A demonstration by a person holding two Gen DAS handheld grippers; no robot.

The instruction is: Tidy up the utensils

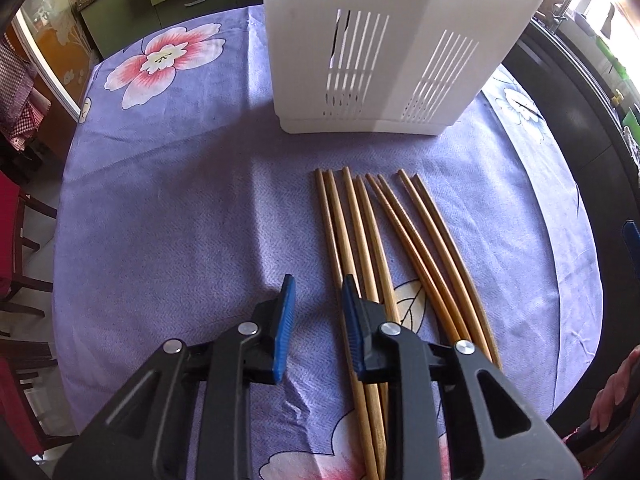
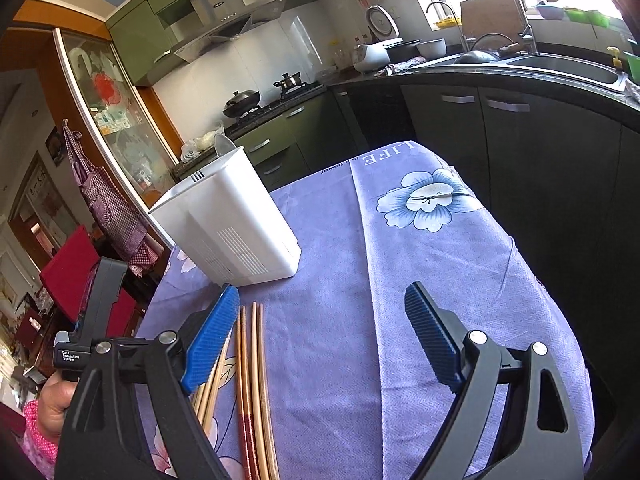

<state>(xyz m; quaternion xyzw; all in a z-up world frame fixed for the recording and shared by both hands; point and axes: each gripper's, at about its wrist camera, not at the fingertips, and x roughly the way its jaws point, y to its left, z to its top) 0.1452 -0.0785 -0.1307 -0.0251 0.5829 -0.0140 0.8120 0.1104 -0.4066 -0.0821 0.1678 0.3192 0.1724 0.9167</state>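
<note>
Several wooden chopsticks (image 1: 384, 236) lie side by side on the purple flowered tablecloth (image 1: 168, 200), pointing toward a white slotted utensil holder (image 1: 380, 48) that stands upright at the far side. My left gripper (image 1: 318, 292) is open and empty, low over the cloth at the chopsticks' left edge; its right finger (image 1: 352, 320) overlaps the leftmost sticks. In the right wrist view my right gripper (image 2: 320, 328) is wide open and empty above the cloth, with the chopsticks (image 2: 252, 380) beside its left finger (image 2: 212, 340) and the holder (image 2: 228, 224) ahead to the left.
The table's right edge (image 2: 560, 280) drops off beside dark kitchen cabinets (image 2: 500, 152) and a sink counter (image 2: 560, 64). A red chair (image 1: 16, 240) stands at the table's left. The other hand-held gripper (image 2: 92, 320) shows at the left of the right wrist view.
</note>
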